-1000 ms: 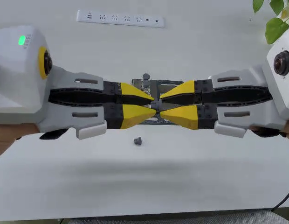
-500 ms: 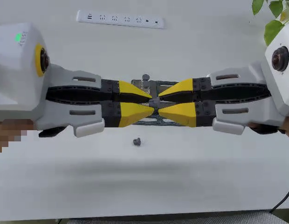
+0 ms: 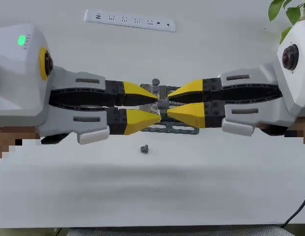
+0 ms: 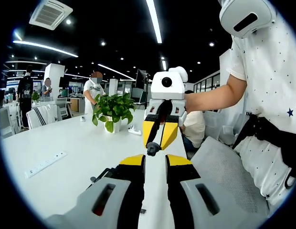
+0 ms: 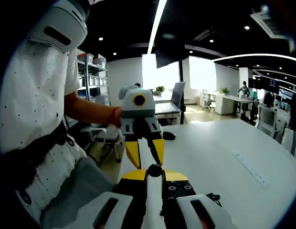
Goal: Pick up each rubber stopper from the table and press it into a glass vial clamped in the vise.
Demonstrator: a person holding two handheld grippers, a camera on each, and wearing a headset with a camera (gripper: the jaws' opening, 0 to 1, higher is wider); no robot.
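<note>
Nearest on the desk (image 3: 142, 189), a loose stopper (image 3: 145, 148). Above the vise (image 3: 184, 129), right gripper (image 3: 167, 104) clamped on a second stopper (image 3: 164, 104), facing the left gripper (image 3: 159, 107), jaws parted. Behind, a stoppered vial (image 3: 154, 88). Farthest, a power strip (image 3: 130, 20).

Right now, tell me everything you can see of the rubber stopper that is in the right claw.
The stopper is small, dark grey and looks like matte rubber, with a rounded end showing in the right gripper view. It is pinched at the very tips of the right claw, whose yellow tips are shut on it. It is held in the air, over the vise as the head view sees it. The left claw faces it tip to tip, open; I cannot tell whether it touches the stopper.
</note>
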